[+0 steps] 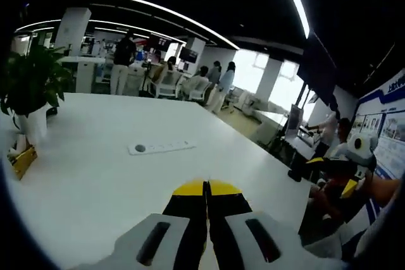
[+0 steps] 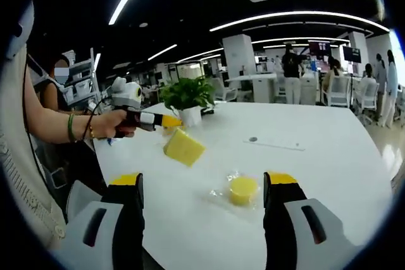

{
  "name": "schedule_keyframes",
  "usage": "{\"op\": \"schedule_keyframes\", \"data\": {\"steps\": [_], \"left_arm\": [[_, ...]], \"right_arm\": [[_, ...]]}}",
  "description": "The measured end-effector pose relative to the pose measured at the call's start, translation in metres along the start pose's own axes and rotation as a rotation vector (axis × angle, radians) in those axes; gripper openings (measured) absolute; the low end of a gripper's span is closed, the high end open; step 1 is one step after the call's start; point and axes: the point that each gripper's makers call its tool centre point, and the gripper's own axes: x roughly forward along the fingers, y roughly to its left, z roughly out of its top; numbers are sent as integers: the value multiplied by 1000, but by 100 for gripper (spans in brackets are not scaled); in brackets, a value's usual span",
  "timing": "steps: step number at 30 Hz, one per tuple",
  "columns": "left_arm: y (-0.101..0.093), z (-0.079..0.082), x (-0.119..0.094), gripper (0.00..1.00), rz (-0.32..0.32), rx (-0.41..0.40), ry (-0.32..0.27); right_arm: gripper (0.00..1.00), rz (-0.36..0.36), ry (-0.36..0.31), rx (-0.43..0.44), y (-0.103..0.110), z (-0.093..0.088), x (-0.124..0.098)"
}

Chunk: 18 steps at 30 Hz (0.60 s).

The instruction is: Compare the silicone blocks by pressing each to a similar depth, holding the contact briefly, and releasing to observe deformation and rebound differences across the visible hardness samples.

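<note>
Right gripper view: hovering with jaws spread wide above the white table (image 2: 329, 156), framing a round yellow silicone block (image 2: 243, 189) lying on clear wrap. Nearby, a square yellow block (image 2: 184, 147), seemingly touching the left gripper (image 2: 172, 121). Left gripper view: left gripper (image 1: 206, 188) closed empty, pointing across the table toward a power strip (image 1: 161, 148). Probably still approaching, no pressing yet; next, lowering onto the round block, gently.
</note>
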Motion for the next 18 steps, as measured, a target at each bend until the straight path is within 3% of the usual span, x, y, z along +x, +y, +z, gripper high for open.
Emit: {"op": "schedule_keyframes", "data": {"steps": [9,18], "left_arm": [[-28,16,-25,0,-26,8,-30],[-63,33,-48,0,-66,71,-53]], "right_arm": [[73,83,-2,-135,22,22,1],[73,195,1,-240,39,54,23]]}}
